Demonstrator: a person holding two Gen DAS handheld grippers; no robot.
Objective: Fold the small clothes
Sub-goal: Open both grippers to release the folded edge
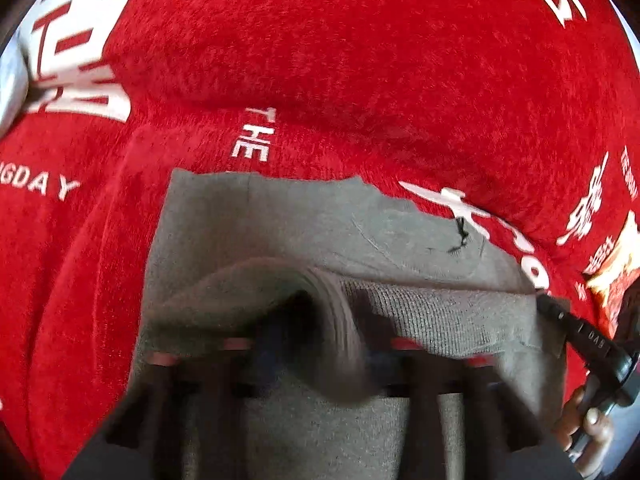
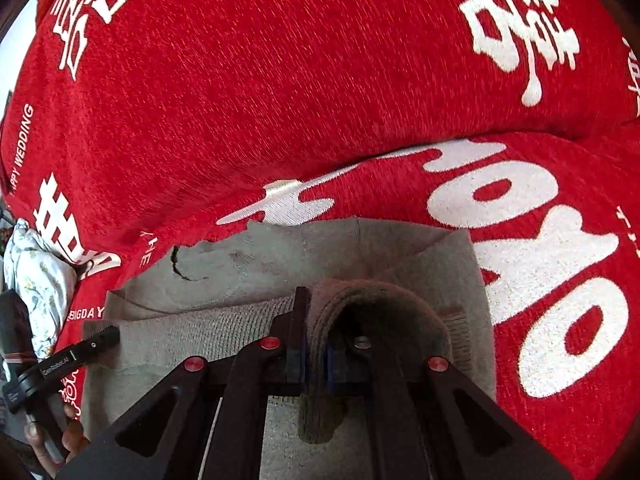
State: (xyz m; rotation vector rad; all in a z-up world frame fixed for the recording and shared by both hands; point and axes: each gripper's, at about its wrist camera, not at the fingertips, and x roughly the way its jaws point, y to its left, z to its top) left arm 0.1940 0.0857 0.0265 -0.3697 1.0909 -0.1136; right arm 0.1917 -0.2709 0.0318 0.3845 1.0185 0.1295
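A small grey knitted garment lies on a red blanket with white lettering. My left gripper is shut on a bunched fold of the grey garment near its left side. My right gripper is shut on a bunched fold of the same garment near its right side, with the ribbed edge pinched between the blue pads. Each gripper shows at the edge of the other's view: the right one and the left one. A dark loose thread lies on the garment.
The red blanket covers the whole surface and rises in a soft ridge behind the garment. A white floral cloth lies at the far left. An orange patterned item sits at the right edge.
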